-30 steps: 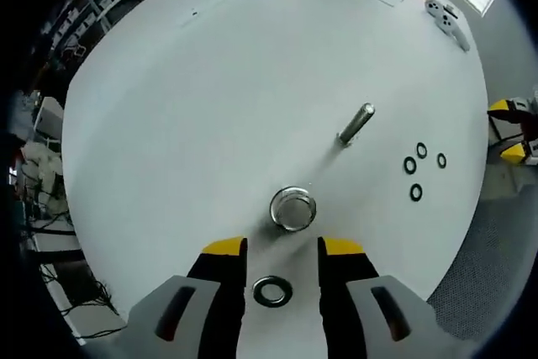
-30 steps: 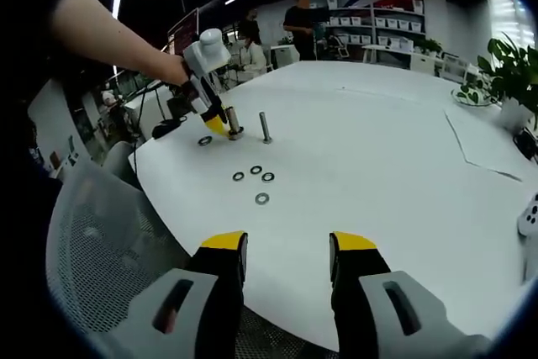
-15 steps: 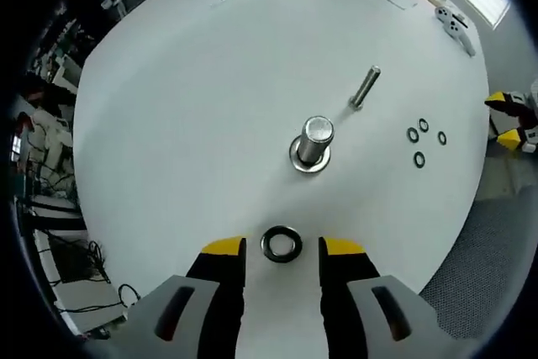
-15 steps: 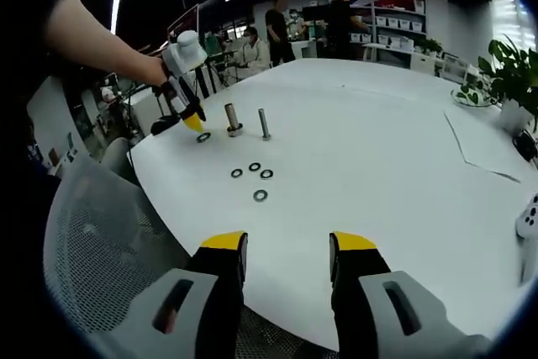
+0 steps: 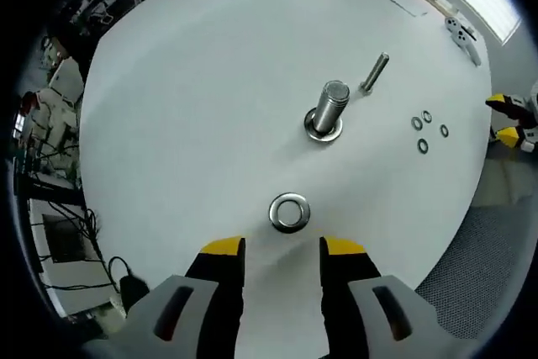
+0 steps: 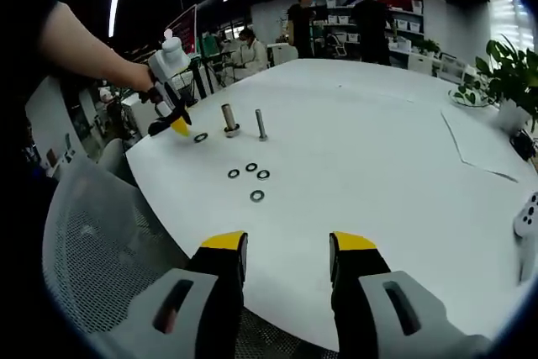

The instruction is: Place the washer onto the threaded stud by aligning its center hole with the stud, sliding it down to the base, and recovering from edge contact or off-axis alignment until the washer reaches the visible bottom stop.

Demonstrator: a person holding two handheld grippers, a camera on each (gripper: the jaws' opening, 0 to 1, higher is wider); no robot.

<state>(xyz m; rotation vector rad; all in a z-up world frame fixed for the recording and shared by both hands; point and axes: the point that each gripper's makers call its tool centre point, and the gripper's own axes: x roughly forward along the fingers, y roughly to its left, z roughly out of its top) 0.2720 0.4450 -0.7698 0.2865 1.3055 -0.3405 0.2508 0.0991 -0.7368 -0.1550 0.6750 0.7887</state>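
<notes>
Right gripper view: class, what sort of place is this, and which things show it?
Probably an open-plan office or lab workspace: a large white table, shelving with storage boxes at the back, and a mesh office chair.

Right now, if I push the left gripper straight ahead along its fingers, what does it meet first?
Most likely the large washer lying flat on the white table, just ahead of the open left gripper. Beyond it stands the thick threaded stud. Depth is uncertain in this fisheye view.

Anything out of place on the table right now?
One large washer lies loose on the table, just ahead of the open left gripper and apart from the thick stud, which already has a washer at its base. Four small washers lie scattered near the thin stud.
</notes>
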